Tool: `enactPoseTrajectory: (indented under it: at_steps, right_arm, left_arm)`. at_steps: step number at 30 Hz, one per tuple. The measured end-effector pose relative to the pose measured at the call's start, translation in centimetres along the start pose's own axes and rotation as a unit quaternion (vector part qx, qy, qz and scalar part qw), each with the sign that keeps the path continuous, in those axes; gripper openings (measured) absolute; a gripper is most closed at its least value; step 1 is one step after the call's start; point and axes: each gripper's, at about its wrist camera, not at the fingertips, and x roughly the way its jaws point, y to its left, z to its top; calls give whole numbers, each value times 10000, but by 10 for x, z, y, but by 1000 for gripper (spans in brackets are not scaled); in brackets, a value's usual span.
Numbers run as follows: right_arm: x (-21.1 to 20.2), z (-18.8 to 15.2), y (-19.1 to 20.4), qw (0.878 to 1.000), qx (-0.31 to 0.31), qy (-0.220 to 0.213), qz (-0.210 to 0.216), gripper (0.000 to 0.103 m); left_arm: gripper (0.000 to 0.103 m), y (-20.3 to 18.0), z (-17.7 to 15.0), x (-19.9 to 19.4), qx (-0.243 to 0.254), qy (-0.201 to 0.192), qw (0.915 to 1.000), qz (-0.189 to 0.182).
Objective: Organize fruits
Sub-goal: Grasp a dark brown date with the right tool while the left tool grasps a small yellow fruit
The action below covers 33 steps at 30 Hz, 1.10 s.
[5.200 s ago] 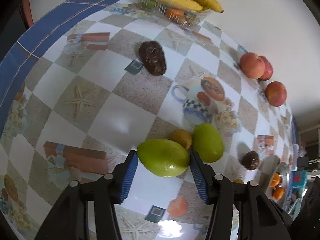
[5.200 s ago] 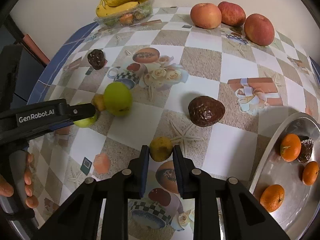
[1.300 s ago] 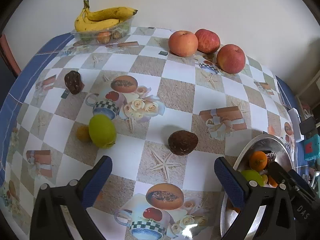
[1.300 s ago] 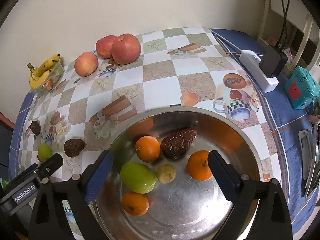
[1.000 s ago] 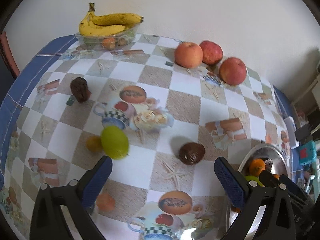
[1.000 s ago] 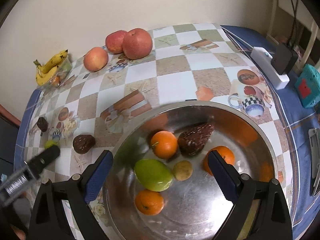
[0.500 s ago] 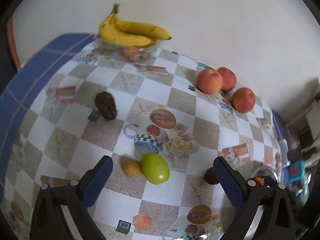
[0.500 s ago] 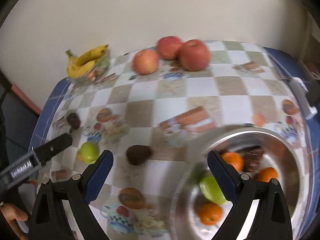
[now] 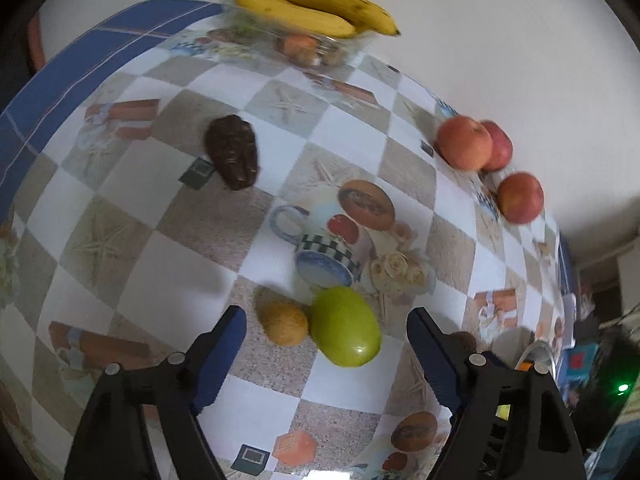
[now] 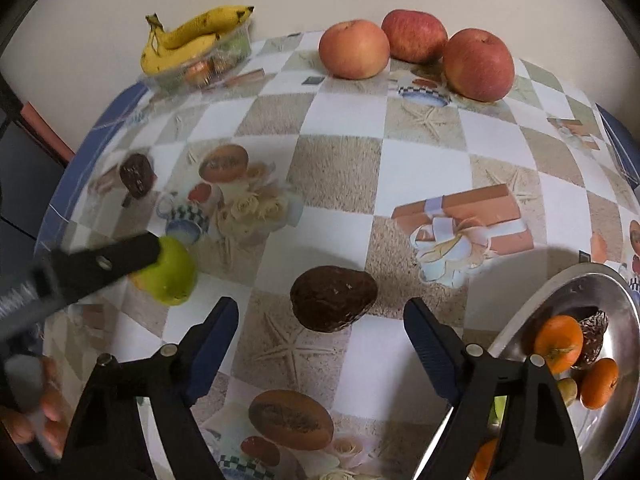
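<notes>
A green mango (image 9: 345,326) and a small yellow-brown fruit (image 9: 283,322) lie side by side on the checked tablecloth. My left gripper (image 9: 326,326) hangs over them, jaws closing, both fruits in the gap, pads clear of them. A dark brown wrinkled fruit (image 10: 333,298) lies between the fingers of my right gripper (image 10: 320,312), whose jaws are closing without touching it. The steel bowl (image 10: 608,292) at the right holds oranges (image 10: 558,344) and another dark fruit. A second dark fruit (image 9: 232,152) lies farther left.
Bananas (image 9: 312,4) rest on a clear plastic tray at the back wall. Three apples (image 10: 416,48) stand along the back edge. The left gripper's black finger (image 10: 100,262) crosses the right wrist view over the green mango (image 10: 172,272). A person's hand (image 10: 28,412) shows at lower left.
Both grippers swung left away from the bowl and sank toward the table. The left now straddles the mango and small fruit, the right straddles the dark fruit. Both jaws have narrowed.
</notes>
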Motion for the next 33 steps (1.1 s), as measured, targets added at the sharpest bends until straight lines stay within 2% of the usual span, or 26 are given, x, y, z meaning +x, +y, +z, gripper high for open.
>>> enactPoseTrajectory:
  at_steps: [3, 7, 9, 11, 13, 17, 22, 26, 29, 33]
  right_arm:
    - [2, -1, -1, 10000, 3, 29, -22, 75]
    - [1, -1, -2, 10000, 34, -36, -53, 70]
    - [0, -1, -2, 10000, 48, -60, -43, 54]
    - [0, -1, -3, 9999, 54, -68, -65, 50]
    - [0, -1, -4, 9999, 66, -61, -51, 49]
    - [0, -2, -4, 9999, 78, -75, -41, 47]
    - [0, -2, -4, 9999, 91, -97, -16, 47]
    - [0, -2, -5, 9999, 99, -96, -10, 46]
    - [-1, -2, -5, 9999, 120, -95, -3, 46]
    - [-1, -3, -6, 9999, 144, -95, -6, 46]
  left_arm:
    - [72, 12, 1, -7, -267, -32, 9996, 44]
    - [64, 27, 4, -12, -563, -92, 9984, 53]
    - [57, 31, 4, -11, -656, -50, 9978, 44]
    - [56, 33, 3, -6, -702, 20, 9975, 21]
    - [53, 34, 2, -1, -778, 88, 9969, -62]
    - [42, 35, 0, 7, -838, 181, 9963, -58]
    - [34, 42, -1, 8, -1132, 179, 9928, -336]
    - [24, 46, -4, 11, -1339, 234, 9898, -424]
    - [24, 49, -5, 12, -1466, 246, 9874, -543]
    - [23, 47, -4, 8, -1434, 160, 9886, -427]
